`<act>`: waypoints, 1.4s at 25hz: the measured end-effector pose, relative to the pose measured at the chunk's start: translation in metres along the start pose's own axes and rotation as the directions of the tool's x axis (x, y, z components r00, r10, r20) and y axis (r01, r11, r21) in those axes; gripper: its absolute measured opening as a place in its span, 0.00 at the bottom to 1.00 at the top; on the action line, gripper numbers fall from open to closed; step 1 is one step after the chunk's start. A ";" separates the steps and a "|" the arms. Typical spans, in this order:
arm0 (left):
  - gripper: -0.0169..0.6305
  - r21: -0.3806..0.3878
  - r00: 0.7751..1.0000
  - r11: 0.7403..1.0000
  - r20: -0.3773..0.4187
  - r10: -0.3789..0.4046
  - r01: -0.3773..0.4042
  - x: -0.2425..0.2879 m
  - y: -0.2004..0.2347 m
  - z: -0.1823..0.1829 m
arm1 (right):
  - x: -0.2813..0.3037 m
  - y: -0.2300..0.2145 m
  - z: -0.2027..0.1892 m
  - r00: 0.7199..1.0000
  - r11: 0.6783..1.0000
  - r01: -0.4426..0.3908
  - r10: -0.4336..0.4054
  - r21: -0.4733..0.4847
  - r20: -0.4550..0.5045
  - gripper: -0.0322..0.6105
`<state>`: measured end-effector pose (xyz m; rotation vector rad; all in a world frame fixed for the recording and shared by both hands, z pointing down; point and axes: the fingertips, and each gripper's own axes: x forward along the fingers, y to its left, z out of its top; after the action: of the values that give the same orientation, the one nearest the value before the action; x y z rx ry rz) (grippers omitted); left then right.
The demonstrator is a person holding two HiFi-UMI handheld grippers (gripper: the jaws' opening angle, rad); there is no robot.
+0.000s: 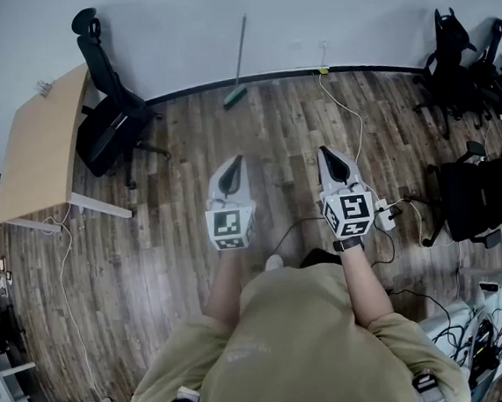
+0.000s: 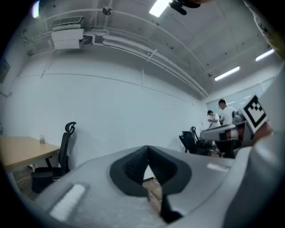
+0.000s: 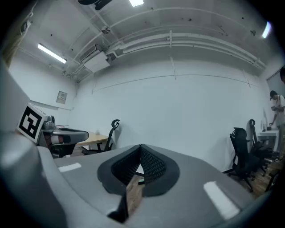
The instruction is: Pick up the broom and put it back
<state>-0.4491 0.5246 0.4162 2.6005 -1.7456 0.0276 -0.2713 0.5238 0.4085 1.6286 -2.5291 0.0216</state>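
Observation:
The broom (image 1: 239,60) leans against the far wall, its grey handle tilted up and its green head (image 1: 235,97) on the wooden floor by the baseboard. Both grippers are held out level in front of me, well short of the broom and apart from it. My left gripper (image 1: 236,160) points towards the wall, its jaws (image 2: 148,149) closed together with nothing between them. Beside it to the right, my right gripper (image 1: 325,150) is likewise shut and empty, with its tips (image 3: 140,147) meeting. Neither gripper view shows the broom clearly.
A light wooden desk (image 1: 42,145) and a black office chair (image 1: 110,112) stand at the left. More black chairs (image 1: 458,61) stand at the right. A yellow cable (image 1: 349,115) runs across the floor to a power strip (image 1: 385,214). People (image 2: 220,118) stand far off.

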 end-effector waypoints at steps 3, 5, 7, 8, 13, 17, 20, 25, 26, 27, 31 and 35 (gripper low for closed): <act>0.03 -0.009 1.000 1.000 -0.027 0.015 -0.016 0.018 0.022 -0.020 | 0.022 -0.002 -0.016 1.000 0.999 -0.018 0.018 0.031 -0.013 0.05; 0.03 -0.018 0.999 1.000 -0.049 0.014 -0.015 0.028 0.028 -0.034 | 0.034 -0.006 -0.026 0.999 0.998 -0.030 0.031 0.058 -0.020 0.05; 0.03 -0.023 0.998 0.999 -0.060 0.022 -0.023 0.038 0.037 -0.043 | 0.051 -0.011 -0.033 0.999 0.997 -0.043 0.045 0.069 -0.027 0.05; 0.03 -0.028 0.998 0.999 -0.061 0.029 -0.030 0.045 0.042 -0.045 | 0.064 -0.015 -0.035 0.998 0.996 -0.050 0.052 0.071 -0.029 0.05; 0.03 -0.088 0.997 0.994 -0.040 0.062 -0.065 0.103 0.077 -0.042 | 0.146 -0.038 -0.037 0.995 0.993 -0.098 0.099 0.073 -0.019 0.06; 0.03 -0.052 0.999 0.998 -0.030 0.045 -0.047 0.173 0.077 -0.024 | 0.212 -0.095 -0.018 0.994 0.990 -0.109 0.109 0.083 0.015 0.05; 0.03 -0.028 0.999 0.999 -0.025 0.044 -0.045 0.219 0.075 -0.008 | 0.261 -0.146 -0.001 0.995 0.988 -0.097 0.093 0.119 0.043 0.05; 0.03 -0.073 0.996 0.993 -0.035 0.087 -0.090 0.272 0.090 0.006 | 0.326 -0.194 -0.007 0.994 0.975 -0.112 0.111 0.193 0.016 0.05; 0.03 -0.086 0.995 0.991 -0.044 0.094 -0.098 0.280 0.092 0.003 | 0.336 -0.200 -0.014 0.993 0.972 -0.118 0.120 0.204 0.002 0.05; 0.03 -0.096 0.994 0.990 -0.055 0.098 -0.103 0.288 0.092 0.000 | 0.345 -0.204 -0.020 0.992 0.969 -0.121 0.126 0.214 -0.010 0.05; 0.03 -0.107 0.988 0.989 -0.129 0.088 -0.102 0.317 0.089 -0.024 | 0.378 -0.220 -0.043 0.989 0.957 -0.118 0.138 0.265 -0.056 0.05; 0.03 -0.136 0.980 0.987 -0.191 0.056 -0.083 0.345 0.099 -0.051 | 0.404 -0.218 -0.054 0.982 0.958 -0.134 0.162 0.255 -0.093 0.05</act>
<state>-0.4101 0.1685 0.4742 2.3530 -1.7051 0.1367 -0.2328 0.0723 0.4971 1.4614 -2.6404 0.4496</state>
